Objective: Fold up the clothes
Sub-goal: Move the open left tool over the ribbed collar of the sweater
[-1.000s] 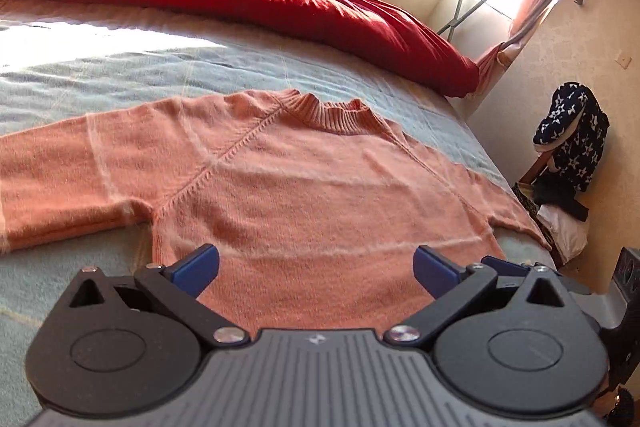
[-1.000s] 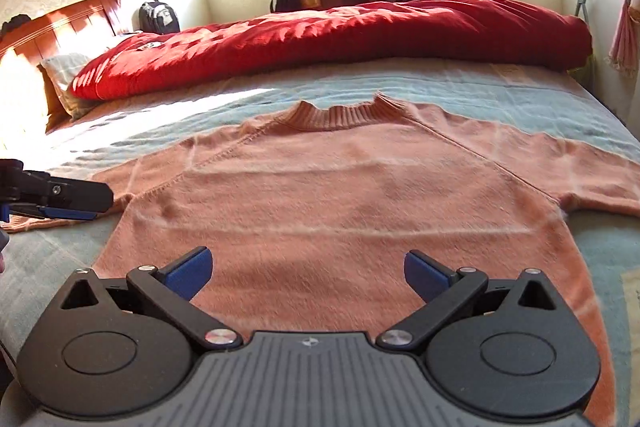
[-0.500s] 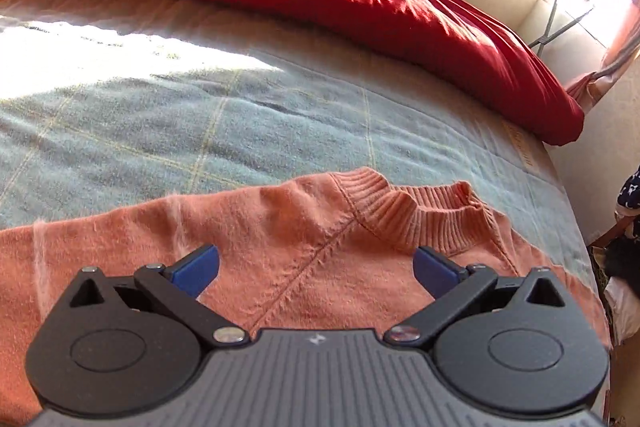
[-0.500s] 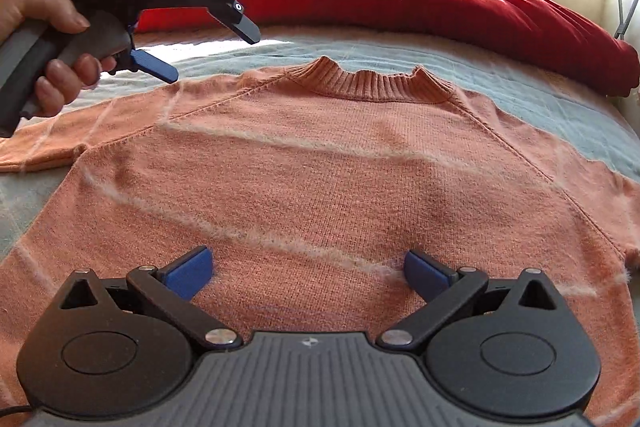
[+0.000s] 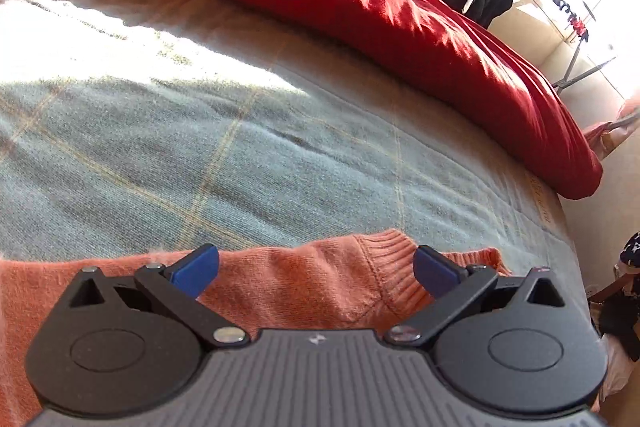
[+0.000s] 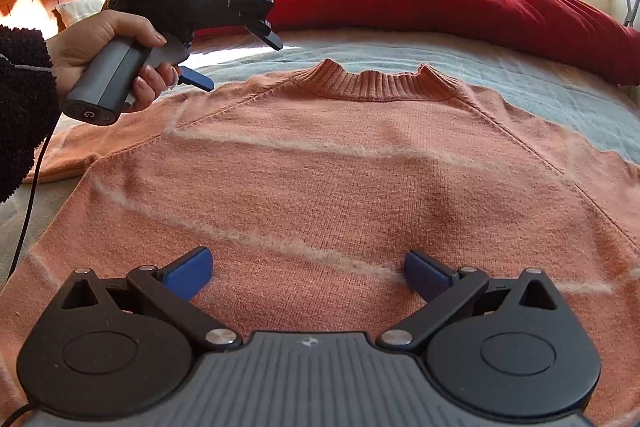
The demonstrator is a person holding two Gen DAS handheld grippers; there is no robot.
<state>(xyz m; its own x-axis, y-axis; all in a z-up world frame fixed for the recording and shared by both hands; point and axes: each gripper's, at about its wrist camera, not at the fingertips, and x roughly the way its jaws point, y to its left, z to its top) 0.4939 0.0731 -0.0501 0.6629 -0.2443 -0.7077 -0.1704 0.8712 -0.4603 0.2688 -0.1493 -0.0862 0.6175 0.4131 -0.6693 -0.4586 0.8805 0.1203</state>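
L tool (image 5: 316, 269), jaws spread & empty, has pushed fwd from mid-body to the ribbed collar (image 6: 376, 87) of the orange sweater (image 6: 340, 179) lying flat on the bed (image 5: 240, 147), R tool (image 6: 306, 273) spread over its lower body, so prob. a shoulder grab starts the fold.

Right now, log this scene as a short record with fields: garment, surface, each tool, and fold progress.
garment: orange knit sweater, spread flat, ribbed collar toward the far side
surface: grey-blue checked bedspread, red duvet bunched beyond it
left tool: held in a hand, open, above the sweater's shoulder near the collar, gripping nothing
right tool: open, over the sweater's lower body, gripping nothing
fold progress: none visible; both sleeves spread outward
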